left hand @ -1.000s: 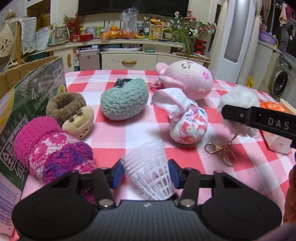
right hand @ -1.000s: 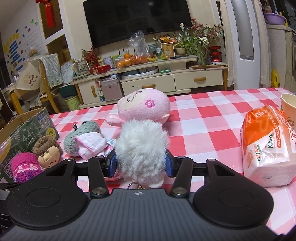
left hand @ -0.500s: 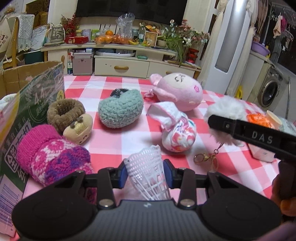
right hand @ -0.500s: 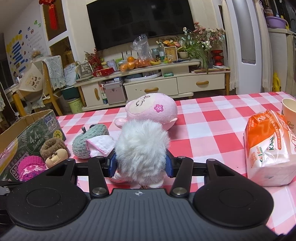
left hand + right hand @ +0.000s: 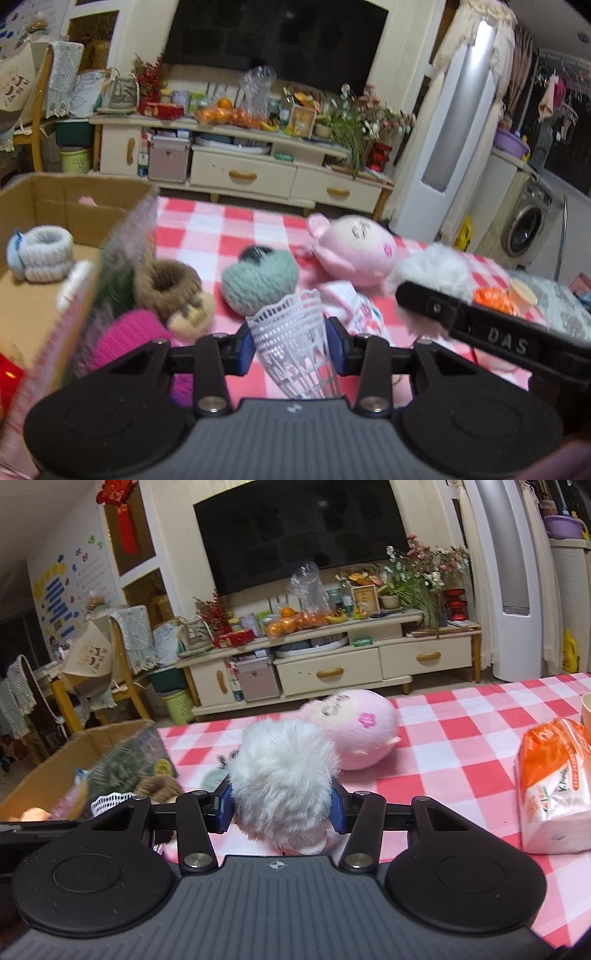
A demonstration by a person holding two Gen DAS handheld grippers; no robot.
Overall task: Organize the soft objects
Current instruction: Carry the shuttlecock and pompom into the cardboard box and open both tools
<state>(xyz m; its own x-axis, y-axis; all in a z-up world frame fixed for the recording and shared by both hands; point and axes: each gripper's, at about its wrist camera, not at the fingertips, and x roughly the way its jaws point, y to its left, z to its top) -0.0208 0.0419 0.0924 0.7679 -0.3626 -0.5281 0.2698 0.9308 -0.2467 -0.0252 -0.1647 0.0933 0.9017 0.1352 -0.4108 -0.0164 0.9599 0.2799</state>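
- left gripper (image 5: 291, 345): jaws narrow, blue pads pressed on both sides of the white plastic shuttlecock (image 5: 295, 347); skirt end points up and away from the camera, nose end hidden behind the gripper body.
- right gripper (image 5: 281, 805): jaws clamped on the white fluffy pom-pom (image 5: 282, 775), fur bulging over both pads. In the left wrist view the same gripper (image 5: 413, 295) shows as a black bar to the right of the shuttlecock, fluff above it.
- landmark = cardboard box (image 5: 48, 295), open top, at the left edge of the red-and-white checked tablecloth (image 5: 221, 229).
- inside the box: a pale blue-grey knitted bootie (image 5: 40, 254) on the floor of the box, plus a pink scrap near the back wall, too blurred to name.
- just beside the box's right wall, on the cloth: brown knitted bootie (image 5: 166, 284) with a beige face-like toe; pink knitted piece (image 5: 129, 336) in front of it, partly behind the left gripper.
- further right of the box: teal knitted bootie (image 5: 258, 284), then a white-pink printed cloth bundle (image 5: 354, 306) partly behind the shuttlecock.
- well right of the box, toward the far edge of the cloth: pink plush doll head (image 5: 354, 734), lying on its side.
- far side of the cloth from the box: orange-and-white tissue pack (image 5: 554, 786); a paper cup (image 5: 586, 712) just behind it, cut by the frame edge.
- box wall nearest the camera is motion-blurred, print not readable.
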